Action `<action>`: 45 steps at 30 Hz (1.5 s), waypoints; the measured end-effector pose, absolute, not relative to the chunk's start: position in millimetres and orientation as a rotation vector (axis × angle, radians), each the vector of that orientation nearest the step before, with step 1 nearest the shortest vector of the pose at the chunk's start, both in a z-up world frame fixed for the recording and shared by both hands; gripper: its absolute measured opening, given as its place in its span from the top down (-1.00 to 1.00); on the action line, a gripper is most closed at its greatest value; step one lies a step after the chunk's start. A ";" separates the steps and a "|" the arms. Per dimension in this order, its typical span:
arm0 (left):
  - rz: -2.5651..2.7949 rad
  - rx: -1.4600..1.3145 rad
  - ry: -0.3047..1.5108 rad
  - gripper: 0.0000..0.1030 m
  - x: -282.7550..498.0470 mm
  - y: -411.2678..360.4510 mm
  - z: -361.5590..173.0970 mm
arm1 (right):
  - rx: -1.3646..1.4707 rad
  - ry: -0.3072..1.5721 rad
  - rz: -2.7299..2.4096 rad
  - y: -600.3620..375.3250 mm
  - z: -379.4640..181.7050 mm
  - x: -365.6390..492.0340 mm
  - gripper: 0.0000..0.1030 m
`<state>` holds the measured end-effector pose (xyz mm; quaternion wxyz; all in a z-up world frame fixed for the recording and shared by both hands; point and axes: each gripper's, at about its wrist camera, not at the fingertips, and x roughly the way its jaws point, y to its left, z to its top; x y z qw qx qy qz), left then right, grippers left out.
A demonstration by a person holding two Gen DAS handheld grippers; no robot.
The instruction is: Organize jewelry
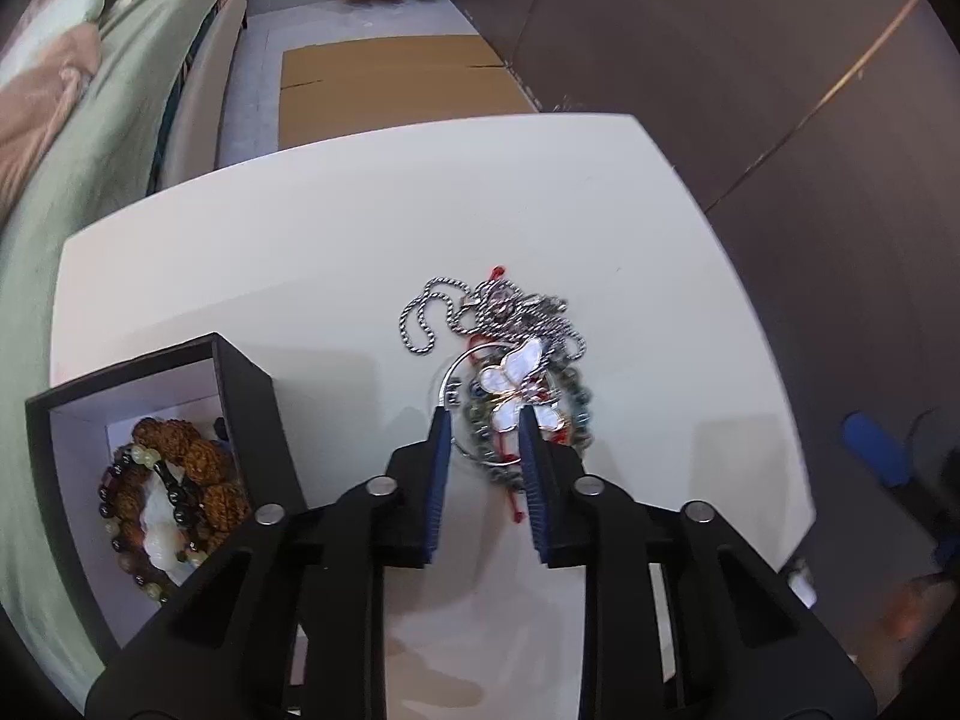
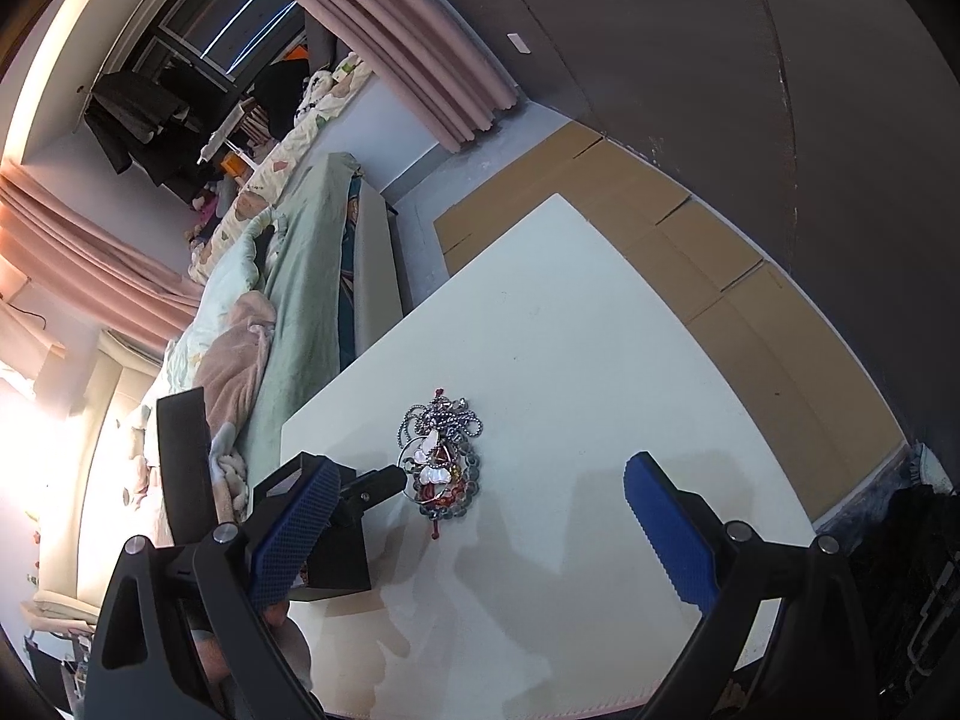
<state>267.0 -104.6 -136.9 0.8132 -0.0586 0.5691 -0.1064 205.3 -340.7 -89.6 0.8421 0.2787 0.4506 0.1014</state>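
Jewelry sorting partly complete; one tangled pile outstanding.
Beaded bracelets lie in the black open-top box (image 1: pixel 240 384). Left claw (image 1: pixel 485 414), jaws parted, straddles the white butterfly pendant (image 1: pixel 516 387) on the white table (image 1: pixel 300 240); right claw (image 2: pixel 480 498) hangs wide apart, empty.

1 black box (image 1: pixel 246 396) at 8 o'clock on the bench (image 1: pixel 336 252), roughly 3 beaded bracelets (image 1: pixel 162 492) inside, overlap makes that count soft. 1 tangled jewelry pile (image 1: pixel 510 360) at centre: 1 silver chain (image 1: pixel 420 324), 1 white butterfly pendant (image 1: pixel 516 384), 1 red cord (image 1: pixel 516 510), 1 dark bead bracelet (image 1: pixel 585 414).
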 end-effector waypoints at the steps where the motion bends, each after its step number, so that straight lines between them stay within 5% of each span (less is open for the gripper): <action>1: -0.218 -0.118 1.214 0.71 266.6 -103.1 -137.2 | 0.588 0.952 0.215 -340.5 -89.7 204.6 -0.82; 12: -0.150 -0.174 1.221 0.74 270.2 -62.8 -132.6 | 0.594 0.948 0.214 -345.4 -90.2 201.5 -0.82; 14: -0.157 -0.202 1.215 0.42 271.3 -60.8 -130.2 | 0.593 0.945 0.216 -345.5 -89.3 201.2 -0.82; 15: -0.169 -0.213 1.207 0.11 271.2 -62.1 -129.2 | 0.593 0.945 0.216 -345.8 -89.5 201.1 -0.82; 17: -0.178 -0.190 1.187 0.11 268.5 -70.5 -126.7 | 0.594 0.946 0.216 -345.6 -89.2 201.0 -0.82; 20: -0.200 -0.182 1.203 0.54 268.7 -82.8 -131.4 | 0.589 0.945 0.217 -345.7 -89.0 200.8 -0.82; 27: -0.193 -0.213 1.243 0.55 276.2 -89.6 -150.9 | 0.587 0.948 0.214 -346.7 -87.6 200.1 -0.81; 34: -0.211 -0.280 1.232 0.93 276.6 -83.4 -154.4 | 0.567 0.976 0.212 -338.3 -93.4 204.9 -0.74; 45: -0.352 -0.356 1.133 0.94 264.2 -74.2 -113.0 | 0.532 1.028 0.214 -311.1 -107.5 215.0 -0.60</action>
